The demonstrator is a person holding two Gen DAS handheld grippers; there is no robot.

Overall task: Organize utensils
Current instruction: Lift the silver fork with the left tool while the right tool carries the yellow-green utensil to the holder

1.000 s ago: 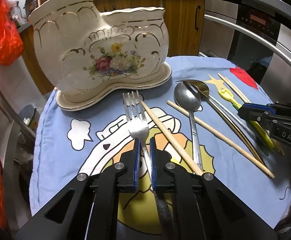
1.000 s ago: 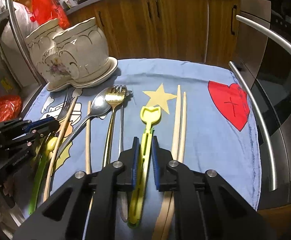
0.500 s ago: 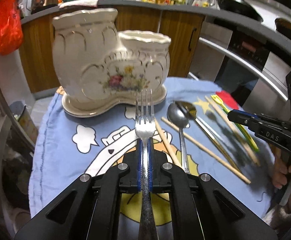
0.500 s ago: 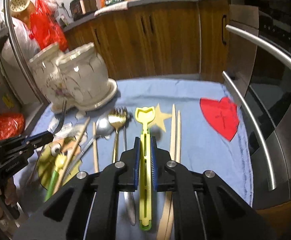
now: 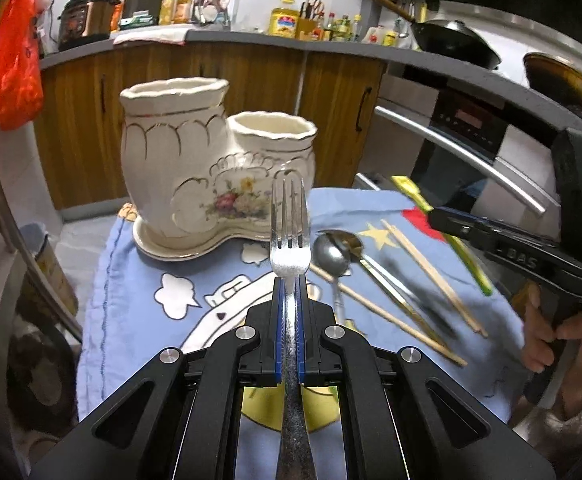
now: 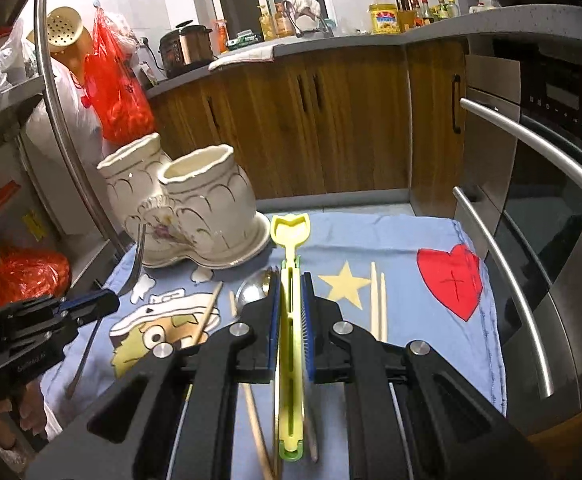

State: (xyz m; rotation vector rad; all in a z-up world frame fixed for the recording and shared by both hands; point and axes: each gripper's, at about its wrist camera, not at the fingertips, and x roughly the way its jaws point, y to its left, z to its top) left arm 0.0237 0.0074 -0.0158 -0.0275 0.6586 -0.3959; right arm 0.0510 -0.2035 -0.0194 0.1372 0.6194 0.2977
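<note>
Both wrist views look forward and down from close above the blue cloth (image 5: 139, 320), sharing the ceramic holder (image 6: 195, 216).

Silver fork (image 5: 290, 240) and yellow-green utensil (image 6: 290, 240) lifted above the cloth.

A two-cup holder (image 5: 195, 184) stands at the cloth's (image 5: 131, 320) far left corner. Before it and to its right, a spoon (image 5: 331, 252) and chopsticks (image 5: 431, 272) lie on the cloth; cabinets (image 5: 251, 80) stand behind.
</note>
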